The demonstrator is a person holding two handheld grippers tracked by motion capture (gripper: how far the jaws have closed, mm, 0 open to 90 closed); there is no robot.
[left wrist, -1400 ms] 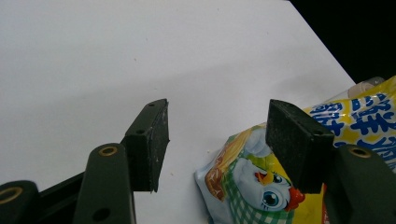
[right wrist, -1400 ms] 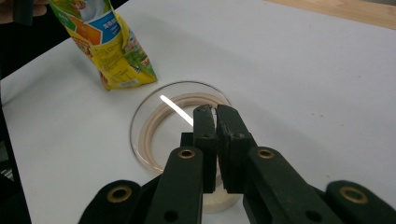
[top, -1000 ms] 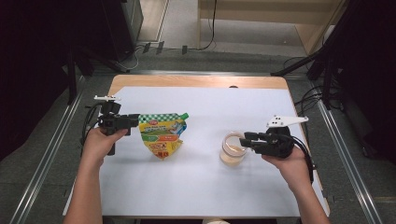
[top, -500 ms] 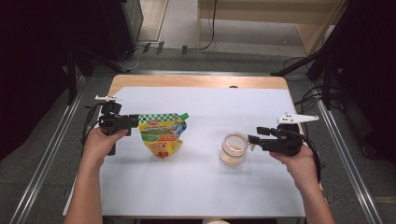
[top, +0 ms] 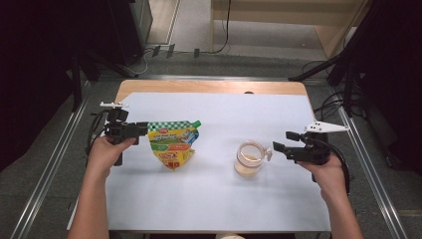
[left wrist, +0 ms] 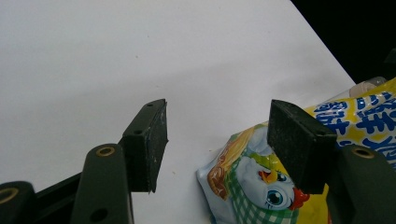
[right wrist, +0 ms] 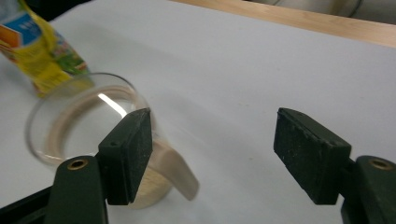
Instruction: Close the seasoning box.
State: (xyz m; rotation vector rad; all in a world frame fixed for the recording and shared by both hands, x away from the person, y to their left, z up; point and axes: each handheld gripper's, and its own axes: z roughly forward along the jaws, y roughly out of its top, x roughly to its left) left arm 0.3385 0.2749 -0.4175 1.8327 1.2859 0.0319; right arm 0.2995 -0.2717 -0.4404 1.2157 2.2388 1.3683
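My right gripper (top: 279,148) has just been opening, jaws wide with nothing between them; the cup (top: 248,158) stands just off its tips, handle toward it, likely just set down. Farther across, my left gripper (top: 141,129) gapes empty beside the pouch's (top: 172,143) top corner, poised to grip.

Light: bright, even on white bench (top: 219,199) | surroundings dark | shadows faint | glare streak on glass cup (right wrist: 84,126) | cup handle blurred, soft focus

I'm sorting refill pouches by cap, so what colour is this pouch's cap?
Green; the cap on the pouch shows best in the high view.
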